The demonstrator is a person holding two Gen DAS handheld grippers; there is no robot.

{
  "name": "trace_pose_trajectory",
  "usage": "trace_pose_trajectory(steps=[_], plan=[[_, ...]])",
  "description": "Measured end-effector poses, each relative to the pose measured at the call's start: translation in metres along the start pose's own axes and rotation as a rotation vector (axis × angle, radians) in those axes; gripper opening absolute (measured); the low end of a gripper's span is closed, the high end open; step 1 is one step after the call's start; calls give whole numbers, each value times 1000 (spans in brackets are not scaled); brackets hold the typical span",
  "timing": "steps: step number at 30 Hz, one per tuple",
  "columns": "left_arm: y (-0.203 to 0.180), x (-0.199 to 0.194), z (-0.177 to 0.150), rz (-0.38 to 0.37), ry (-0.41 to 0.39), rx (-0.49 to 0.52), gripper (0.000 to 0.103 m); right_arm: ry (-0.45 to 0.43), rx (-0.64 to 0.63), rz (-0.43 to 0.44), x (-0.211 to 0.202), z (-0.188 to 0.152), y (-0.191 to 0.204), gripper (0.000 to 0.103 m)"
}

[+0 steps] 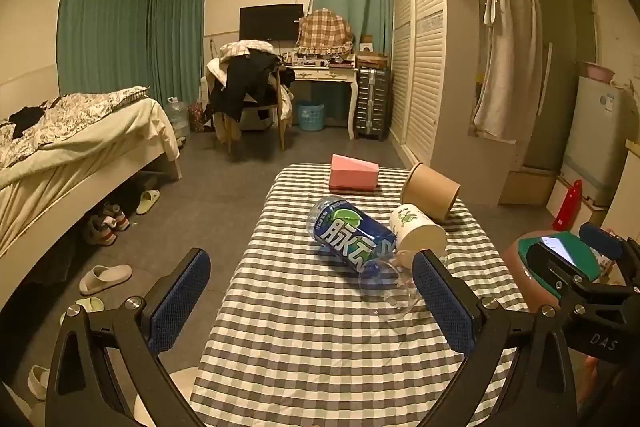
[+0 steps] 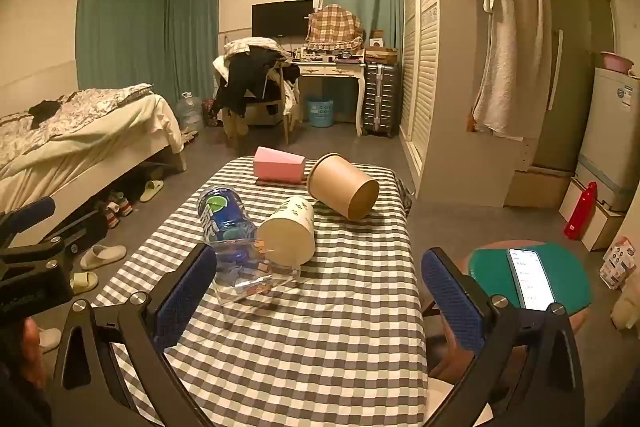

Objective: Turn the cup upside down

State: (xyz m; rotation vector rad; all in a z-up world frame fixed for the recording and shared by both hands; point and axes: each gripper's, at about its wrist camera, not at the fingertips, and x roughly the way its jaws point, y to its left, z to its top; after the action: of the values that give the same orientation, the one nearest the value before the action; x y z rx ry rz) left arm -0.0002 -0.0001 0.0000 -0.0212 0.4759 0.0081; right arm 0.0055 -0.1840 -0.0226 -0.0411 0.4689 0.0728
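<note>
Both grippers, left and right, are held with fingers spread, gripping nothing. A clear cup, apparently glass, lies on its side on the checkered table, beside the white cup.

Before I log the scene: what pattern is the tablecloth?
Grey-and-white check tablecloth; clearest in the right wrist view.
</note>
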Motion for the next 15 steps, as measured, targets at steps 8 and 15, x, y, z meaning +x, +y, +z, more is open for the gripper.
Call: trace_pose_trajectory(steps=[8,15], plan=[[2,0,0,-4,11,-9,103,4,4,3,0,0,0,103],[0,1,0,1,14,-1,103,4,5,3,0,0,0,103]])
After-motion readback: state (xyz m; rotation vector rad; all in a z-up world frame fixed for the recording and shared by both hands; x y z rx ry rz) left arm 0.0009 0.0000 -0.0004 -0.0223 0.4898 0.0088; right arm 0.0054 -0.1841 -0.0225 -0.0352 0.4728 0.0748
